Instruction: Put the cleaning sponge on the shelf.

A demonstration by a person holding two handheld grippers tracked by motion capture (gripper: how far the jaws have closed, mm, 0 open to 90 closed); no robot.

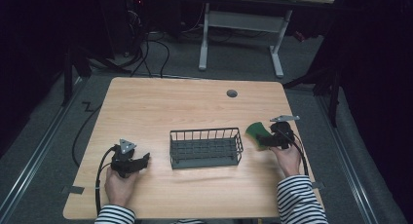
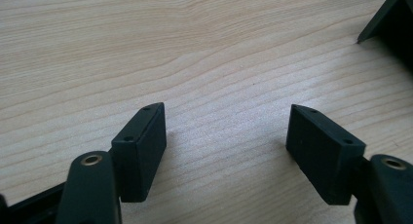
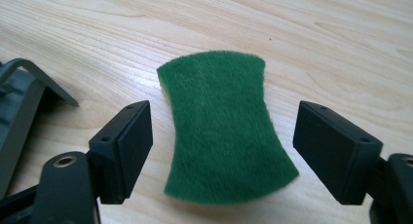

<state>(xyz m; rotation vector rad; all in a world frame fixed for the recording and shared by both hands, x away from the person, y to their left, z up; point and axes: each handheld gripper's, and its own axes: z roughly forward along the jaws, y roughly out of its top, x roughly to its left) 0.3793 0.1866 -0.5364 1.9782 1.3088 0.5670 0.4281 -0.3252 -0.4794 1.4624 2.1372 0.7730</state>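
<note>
One green sponge (image 3: 226, 129) lay flat on the counter (image 1: 156, 104), at about 3 o'clock from one wire basket (image 1: 206, 147) and just beside it. The right gripper (image 3: 223, 151) was held with its jaws apart on either side of the sponge, neither touching it. The left gripper (image 2: 226, 153) was held open and empty at the basket's 9 o'clock. The step in hand was judged a grasp; closing on the sponge's narrow waist would be called for next.

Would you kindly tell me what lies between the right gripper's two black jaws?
A green scouring sponge lies flat on the wooden table between the open jaws of the right gripper, touching neither, in the right gripper view.
</note>
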